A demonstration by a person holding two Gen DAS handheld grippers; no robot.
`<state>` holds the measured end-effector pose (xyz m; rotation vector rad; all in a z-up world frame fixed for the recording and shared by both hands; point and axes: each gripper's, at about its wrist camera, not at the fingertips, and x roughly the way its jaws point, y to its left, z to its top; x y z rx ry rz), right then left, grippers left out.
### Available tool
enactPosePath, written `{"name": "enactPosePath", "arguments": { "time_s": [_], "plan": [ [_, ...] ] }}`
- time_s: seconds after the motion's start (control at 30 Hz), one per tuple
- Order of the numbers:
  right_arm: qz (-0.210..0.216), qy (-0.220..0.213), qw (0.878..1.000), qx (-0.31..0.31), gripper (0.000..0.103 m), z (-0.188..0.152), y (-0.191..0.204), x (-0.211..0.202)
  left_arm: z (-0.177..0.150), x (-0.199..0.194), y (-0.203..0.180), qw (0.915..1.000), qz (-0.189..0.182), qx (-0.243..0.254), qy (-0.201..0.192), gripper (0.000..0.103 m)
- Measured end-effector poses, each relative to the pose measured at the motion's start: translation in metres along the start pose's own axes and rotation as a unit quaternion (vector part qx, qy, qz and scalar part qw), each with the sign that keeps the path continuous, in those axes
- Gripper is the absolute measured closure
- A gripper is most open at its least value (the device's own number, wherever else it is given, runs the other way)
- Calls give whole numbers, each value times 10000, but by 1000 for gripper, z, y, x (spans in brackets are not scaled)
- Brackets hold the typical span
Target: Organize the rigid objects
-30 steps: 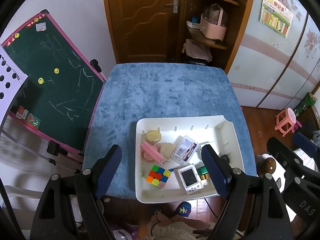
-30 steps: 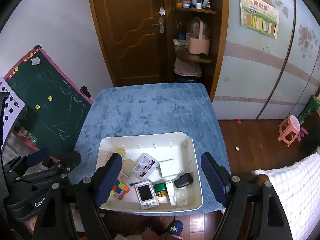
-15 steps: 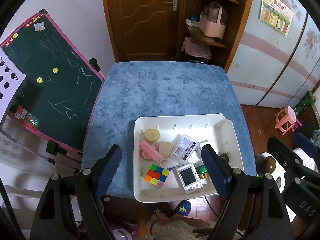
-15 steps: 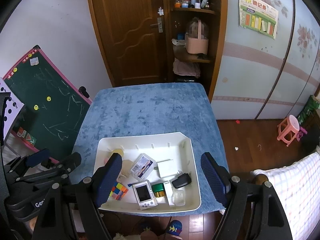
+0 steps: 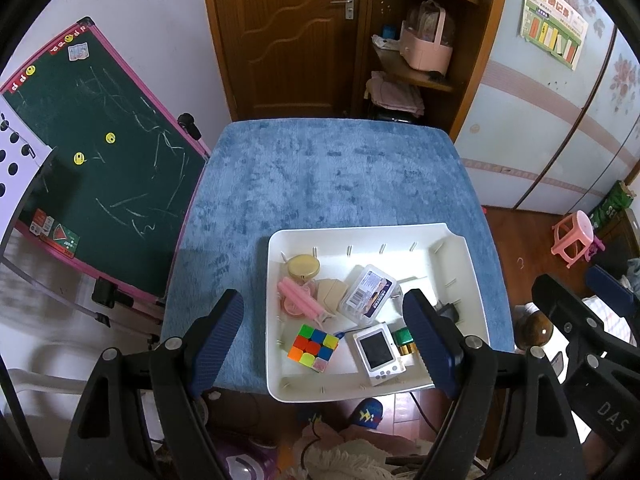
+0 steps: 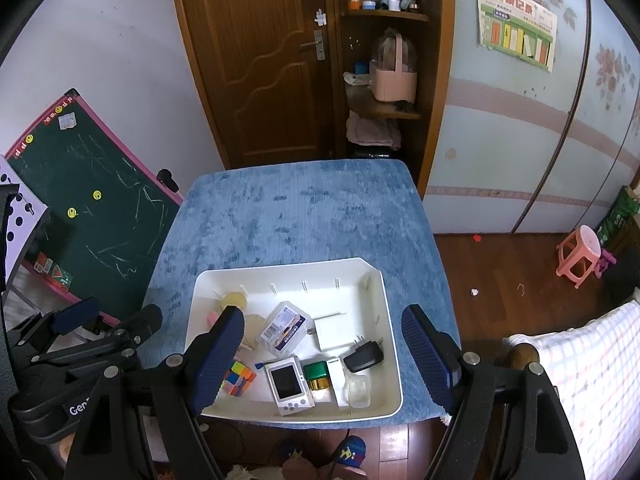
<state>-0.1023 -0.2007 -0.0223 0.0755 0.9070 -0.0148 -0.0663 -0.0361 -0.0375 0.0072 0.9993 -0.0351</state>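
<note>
**Hand-held grippers hang open above the tray**

Left hand-held gripper and right hand-held gripper both hover with jaws spread wide, gripping nothing. Below them, a white rectangular plastic tray sits at the near edge of the blue plush-covered worktop, holding a multicoloured puzzle cube, a white handheld game console and a clear lidded plastic box.
</note>
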Motion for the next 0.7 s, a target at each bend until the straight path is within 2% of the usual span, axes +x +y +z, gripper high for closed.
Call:
{"name": "enactPosePath", "arguments": {
  "time_s": [0.7],
  "plan": [
    [14, 15, 10000, -3, 21, -1, -2, 3, 4, 9, 3, 9999, 37, -29, 167, 19]
  ]
}}
